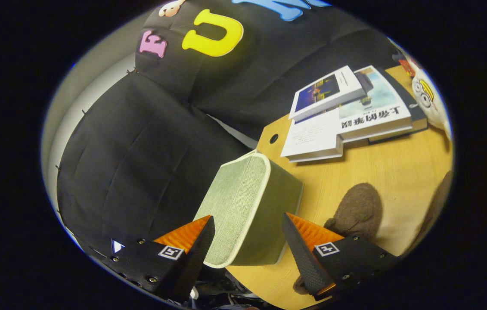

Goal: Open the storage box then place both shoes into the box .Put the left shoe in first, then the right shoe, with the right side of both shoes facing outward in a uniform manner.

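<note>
My tongs [248, 241] stand apart around the green storage box [247, 206], gripping nothing. A brown shoe [357, 211] lies right of it on the table [398, 172] (neither seems boxed yet). Opening and both placements remain, I judge.

Looks like a staged recording booth dressed up as a home corner, not an actual living room. Black creased cloth wall [148, 142] hangs pinned all round the back, with pale plain wall [97, 82] peeking past its edge. The homey bits sit on a light wooden tabletop [402, 172]: a loose stack of white paperback books [346, 112] and a white plush toy [430, 101] beside them.
</note>
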A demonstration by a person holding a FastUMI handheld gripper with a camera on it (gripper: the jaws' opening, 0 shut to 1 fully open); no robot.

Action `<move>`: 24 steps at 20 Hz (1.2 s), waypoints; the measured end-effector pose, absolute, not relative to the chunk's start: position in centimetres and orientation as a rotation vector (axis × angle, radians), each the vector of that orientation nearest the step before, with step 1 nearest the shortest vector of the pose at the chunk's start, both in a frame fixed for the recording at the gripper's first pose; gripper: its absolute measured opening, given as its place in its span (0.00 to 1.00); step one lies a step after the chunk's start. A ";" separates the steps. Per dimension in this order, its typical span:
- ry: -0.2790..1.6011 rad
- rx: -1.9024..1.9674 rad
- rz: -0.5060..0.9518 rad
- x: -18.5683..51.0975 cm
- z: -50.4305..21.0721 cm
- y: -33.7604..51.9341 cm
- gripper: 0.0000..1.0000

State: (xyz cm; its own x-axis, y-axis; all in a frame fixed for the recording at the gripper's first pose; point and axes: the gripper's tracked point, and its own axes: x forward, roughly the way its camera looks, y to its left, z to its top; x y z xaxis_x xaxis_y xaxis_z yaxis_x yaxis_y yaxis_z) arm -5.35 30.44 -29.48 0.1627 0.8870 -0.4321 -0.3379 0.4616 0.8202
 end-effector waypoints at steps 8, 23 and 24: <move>1.254 0.799 0.955 -7.1 -32.9 34.6 0.86; 1.290 0.909 0.970 -6.6 -27.2 37.2 0.03; 1.275 0.905 0.976 -6.4 -26.1 37.5 0.03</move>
State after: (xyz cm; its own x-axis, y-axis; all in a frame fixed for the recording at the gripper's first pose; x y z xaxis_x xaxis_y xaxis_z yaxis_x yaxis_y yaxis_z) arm -6.45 37.53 -26.14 0.0370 0.9410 -0.3364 -0.0792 0.3383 0.9377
